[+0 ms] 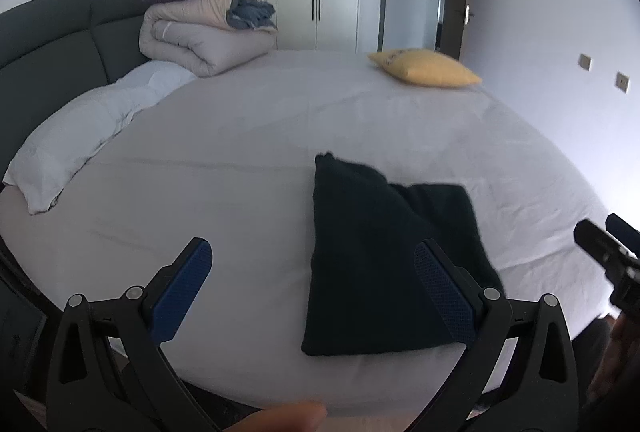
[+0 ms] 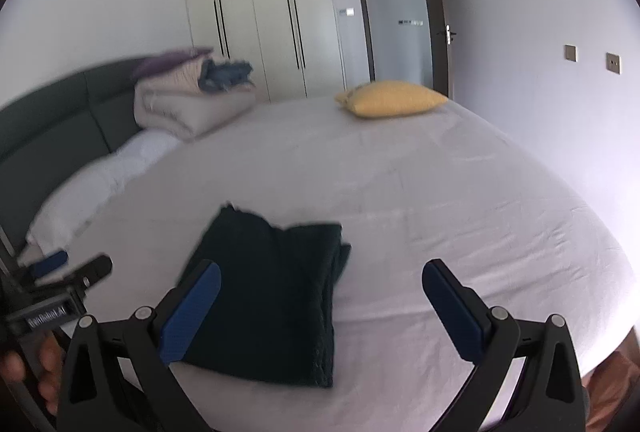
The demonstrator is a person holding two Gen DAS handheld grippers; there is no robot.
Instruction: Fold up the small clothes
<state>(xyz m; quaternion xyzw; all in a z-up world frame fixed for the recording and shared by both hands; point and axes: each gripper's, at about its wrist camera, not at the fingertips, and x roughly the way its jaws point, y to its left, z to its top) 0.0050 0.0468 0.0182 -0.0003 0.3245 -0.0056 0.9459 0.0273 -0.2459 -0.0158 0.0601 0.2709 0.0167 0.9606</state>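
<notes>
Both grippers, left gripper (image 1: 312, 288) and right gripper (image 2: 322, 308), were held wide apart and empty; the folded dark garment (image 2: 276, 296) just ahead was best left undisturbed.

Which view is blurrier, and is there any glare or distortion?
Right wrist view: blurrier, the dark garment and folded duvet smeared; pale glare washes the right wall. Left wrist view: sharper, though the garment's right edge is soft. Both: strong fisheye bending, dark corners.
</notes>
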